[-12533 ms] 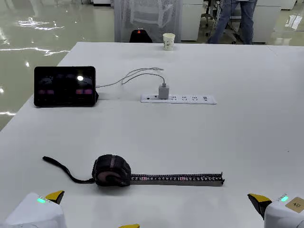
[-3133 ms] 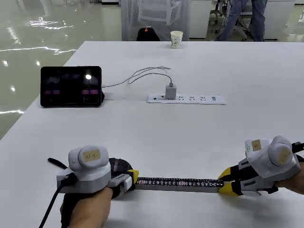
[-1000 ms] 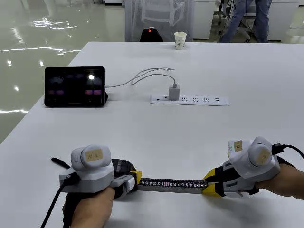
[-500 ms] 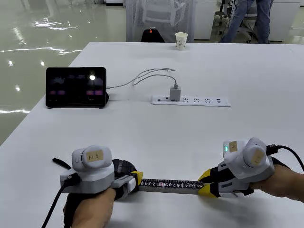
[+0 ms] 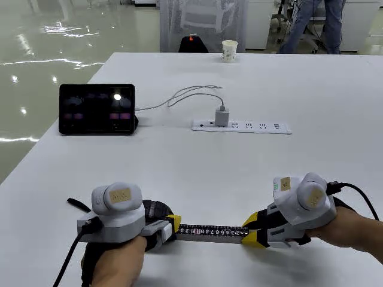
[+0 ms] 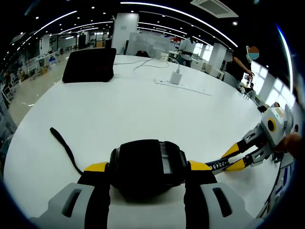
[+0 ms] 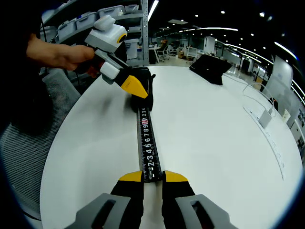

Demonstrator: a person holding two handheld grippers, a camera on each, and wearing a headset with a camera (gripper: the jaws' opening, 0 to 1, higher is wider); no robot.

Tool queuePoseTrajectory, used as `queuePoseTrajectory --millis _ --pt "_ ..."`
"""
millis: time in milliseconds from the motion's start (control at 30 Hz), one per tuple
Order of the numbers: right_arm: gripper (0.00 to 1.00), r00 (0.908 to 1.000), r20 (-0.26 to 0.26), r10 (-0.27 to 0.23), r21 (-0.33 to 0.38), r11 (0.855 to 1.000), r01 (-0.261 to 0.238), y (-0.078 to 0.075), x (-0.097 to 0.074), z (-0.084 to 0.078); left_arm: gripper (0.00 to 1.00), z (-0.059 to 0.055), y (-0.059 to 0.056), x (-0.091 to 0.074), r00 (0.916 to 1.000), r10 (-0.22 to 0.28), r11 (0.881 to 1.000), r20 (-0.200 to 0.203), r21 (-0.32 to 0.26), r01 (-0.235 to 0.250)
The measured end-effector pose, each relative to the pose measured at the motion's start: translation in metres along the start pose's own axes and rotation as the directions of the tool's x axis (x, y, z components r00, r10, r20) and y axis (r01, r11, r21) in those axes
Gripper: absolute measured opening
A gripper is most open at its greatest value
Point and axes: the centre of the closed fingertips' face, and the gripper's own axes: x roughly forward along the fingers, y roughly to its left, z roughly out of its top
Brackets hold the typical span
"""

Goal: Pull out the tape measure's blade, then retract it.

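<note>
A black tape measure case (image 5: 153, 211) lies near the table's front edge, and my left gripper (image 5: 163, 225) is shut on it. In the left gripper view the case (image 6: 147, 164) sits between the yellow fingertips (image 6: 96, 167). Its black wrist strap (image 5: 76, 204) trails left on the table. The marked blade (image 5: 209, 231) runs right from the case to my right gripper (image 5: 249, 229), which is shut on the blade's end. Seen from the right gripper view, the blade (image 7: 146, 138) stretches from that gripper (image 7: 152, 177) toward the case (image 7: 145, 93).
A dark tablet (image 5: 97, 108) stands at the middle left. A white power strip (image 5: 242, 127) with a charger and cable (image 5: 185, 93) lies beyond the middle. A paper cup (image 5: 228, 50) stands at the far edge, and a person (image 5: 311, 21) stands behind it.
My right gripper has moved left toward the case with the blade's end in it, so less blade shows. The left gripper and the case have stayed put.
</note>
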Motion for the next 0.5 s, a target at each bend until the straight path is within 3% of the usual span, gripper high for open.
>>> queuePoseTrajectory --millis 500 --pt "0.10 1.0000 0.004 -0.001 -0.008 1.000 0.001 0.0001 0.0081 0.0079 0.58 -0.0002 0.0003 -0.0004 1.0000 -0.004 1.000 -0.002 -0.005 0.004"
